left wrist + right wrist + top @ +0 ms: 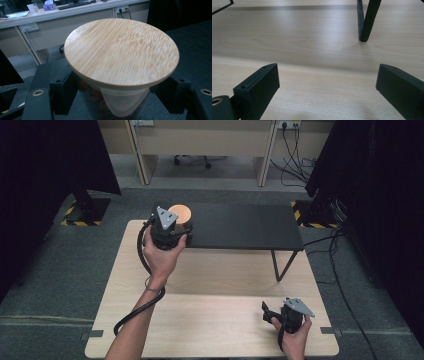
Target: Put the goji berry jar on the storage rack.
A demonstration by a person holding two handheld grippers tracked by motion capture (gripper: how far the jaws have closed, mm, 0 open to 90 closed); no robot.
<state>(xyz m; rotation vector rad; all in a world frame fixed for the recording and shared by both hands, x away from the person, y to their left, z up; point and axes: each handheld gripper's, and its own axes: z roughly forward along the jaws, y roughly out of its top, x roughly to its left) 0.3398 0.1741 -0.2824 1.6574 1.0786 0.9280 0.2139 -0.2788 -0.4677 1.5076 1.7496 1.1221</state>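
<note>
- High view: the left hand-held gripper (169,231) is held over the left end of the black shelf (250,227), a low raised stand that sits on the far part of the pale wooden worktop (210,320). Just beyond it shows the round bamboo lid (180,213) of a jar, above or at the shelf's left corner; whether the jar's base already rests on the shelf cannot be told from here. The right hand-held gripper (272,312) sits low over the near right part of the worktop, well apart from the jar.
- Left gripper view: the jaws are pinched on the jar (117,100), one on each side of its clear glass body just under the lid (122,52). Something orange-red lies inside the glass. The dark shelf surface lies beneath and behind the jar, so the jar looks to be at the shelf rather than over the worktop.
- Right gripper view: the jaws stand spread with nothing between them, only bare worktop (312,57) ahead and a thin black leg of the shelf (367,22) farther off.
- Judgement: the jar is picked up and carried as far as the shelf, so the work seems well along. What appears left is to settle it on the shelf, release the grip and draw the left hand back. The right hand looks idle.
</note>
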